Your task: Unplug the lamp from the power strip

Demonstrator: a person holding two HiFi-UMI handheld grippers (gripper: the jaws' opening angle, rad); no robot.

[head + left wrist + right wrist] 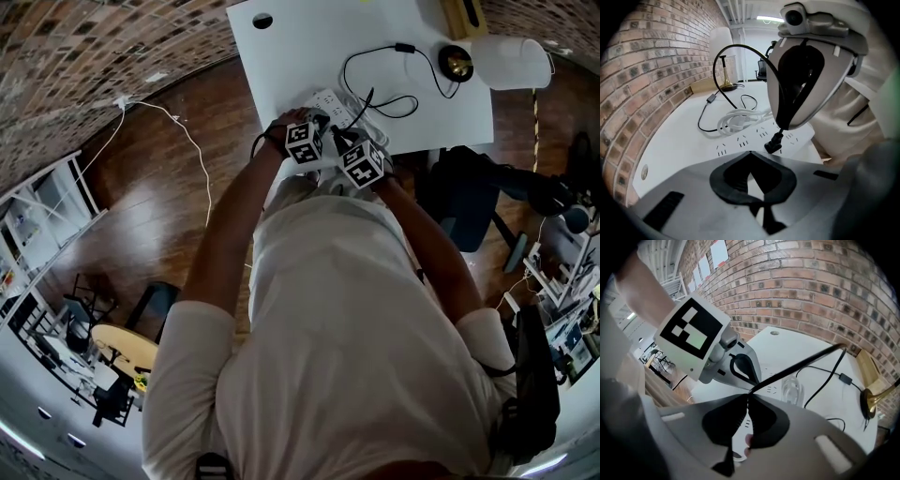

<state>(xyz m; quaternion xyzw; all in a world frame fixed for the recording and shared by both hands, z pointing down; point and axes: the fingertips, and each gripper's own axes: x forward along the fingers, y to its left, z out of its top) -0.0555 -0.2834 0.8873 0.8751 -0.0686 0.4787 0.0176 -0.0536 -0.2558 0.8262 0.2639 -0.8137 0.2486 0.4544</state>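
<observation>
A white power strip [330, 105] lies near the front edge of the white table [309, 47]. The lamp's black plug [773, 145] stands on the strip [740, 139]; I cannot tell whether it is still seated. My right gripper [747, 397] is shut on the black lamp cable [801, 364] just above that plug, and in the left gripper view it [783, 127] hangs over the strip. My left gripper [750, 153] is shut, its tips at the strip's near edge with nothing between them. The lamp [457, 62] with brass base and white shade [511, 63] stands at the table's back right.
The strip's own white cord [738, 119] lies coiled behind it. The lamp cable loops across the table with an inline switch [404, 48]. A wooden box [462, 17] sits at the back edge. A brick wall [642, 84] runs along the table. A dark office chair [469, 202] stands to the right.
</observation>
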